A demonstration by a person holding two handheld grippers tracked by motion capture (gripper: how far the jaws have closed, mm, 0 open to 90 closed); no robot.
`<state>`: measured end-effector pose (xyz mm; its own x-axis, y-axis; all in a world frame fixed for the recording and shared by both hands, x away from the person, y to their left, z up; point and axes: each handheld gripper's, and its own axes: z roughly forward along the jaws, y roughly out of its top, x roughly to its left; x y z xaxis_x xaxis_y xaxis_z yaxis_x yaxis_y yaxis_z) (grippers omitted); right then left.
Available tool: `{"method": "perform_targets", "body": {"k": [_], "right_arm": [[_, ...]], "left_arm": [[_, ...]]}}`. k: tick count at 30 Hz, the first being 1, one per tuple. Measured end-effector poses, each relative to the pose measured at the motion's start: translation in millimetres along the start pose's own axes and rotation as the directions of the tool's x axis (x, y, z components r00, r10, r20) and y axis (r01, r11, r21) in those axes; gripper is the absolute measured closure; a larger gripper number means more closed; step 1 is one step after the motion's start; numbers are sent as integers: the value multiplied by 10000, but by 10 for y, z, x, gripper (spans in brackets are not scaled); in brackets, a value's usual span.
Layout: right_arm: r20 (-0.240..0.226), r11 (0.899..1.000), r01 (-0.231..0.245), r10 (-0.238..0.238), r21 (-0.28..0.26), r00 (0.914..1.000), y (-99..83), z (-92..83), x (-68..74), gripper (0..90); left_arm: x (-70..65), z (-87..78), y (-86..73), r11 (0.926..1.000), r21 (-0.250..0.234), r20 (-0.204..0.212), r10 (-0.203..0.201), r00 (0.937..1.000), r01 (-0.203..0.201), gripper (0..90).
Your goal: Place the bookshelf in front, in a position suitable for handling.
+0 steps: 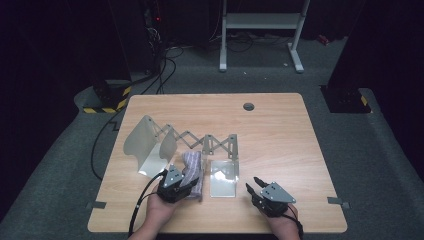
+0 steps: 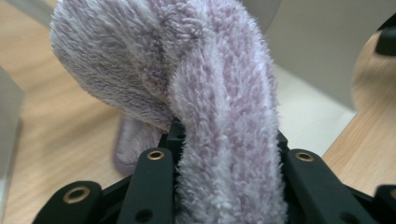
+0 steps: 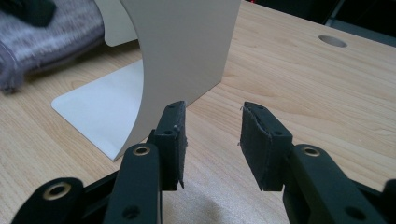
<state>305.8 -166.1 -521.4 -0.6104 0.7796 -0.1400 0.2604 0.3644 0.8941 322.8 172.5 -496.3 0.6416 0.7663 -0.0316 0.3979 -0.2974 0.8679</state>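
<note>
A fluffy lilac cloth (image 1: 193, 167) lies folded on the table between the panels of an extendable metal rack (image 1: 150, 142). My left gripper (image 1: 191, 184) is shut on the near end of the cloth. In the left gripper view the cloth (image 2: 219, 93) bulges up out of the black jaws, and its pile hides the pads. My right gripper (image 1: 253, 183) stands open near the table's front right, with nothing between its fingers. In the right gripper view the gripper (image 3: 212, 140) hovers over bare wood, just right of a pale upright panel (image 3: 187, 51).
The rack's panels are joined by scissor links (image 1: 200, 141), and its right-hand base plate (image 1: 223, 177) lies flat between the two grippers. A round cable hole (image 1: 248, 106) sits near the table's far edge. Cables and a white stand are on the floor beyond.
</note>
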Motion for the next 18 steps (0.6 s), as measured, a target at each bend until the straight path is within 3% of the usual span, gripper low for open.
{"method": "perform_targets", "body": {"k": [6,12,14,18], "right_arm": [[13,10000,-13,13,-13,10000,1,4,-4,606],[24,10000,-2,2,9,10000,3,5,-2,606],[24,10000,-2,2,9,10000,3,5,-2,606],[25,10000,-1,1,10,10000,3,6,-1,606]], "left_arm": [[-55,-206,124,9971,-739,41,160,9999,-156,659],[-100,-409,276,9858,-1659,-56,267,9996,-272,659],[-121,-484,330,9784,-2050,-4,269,9996,-264,658],[-191,-567,399,9716,-2324,194,497,9986,-438,659]]}}
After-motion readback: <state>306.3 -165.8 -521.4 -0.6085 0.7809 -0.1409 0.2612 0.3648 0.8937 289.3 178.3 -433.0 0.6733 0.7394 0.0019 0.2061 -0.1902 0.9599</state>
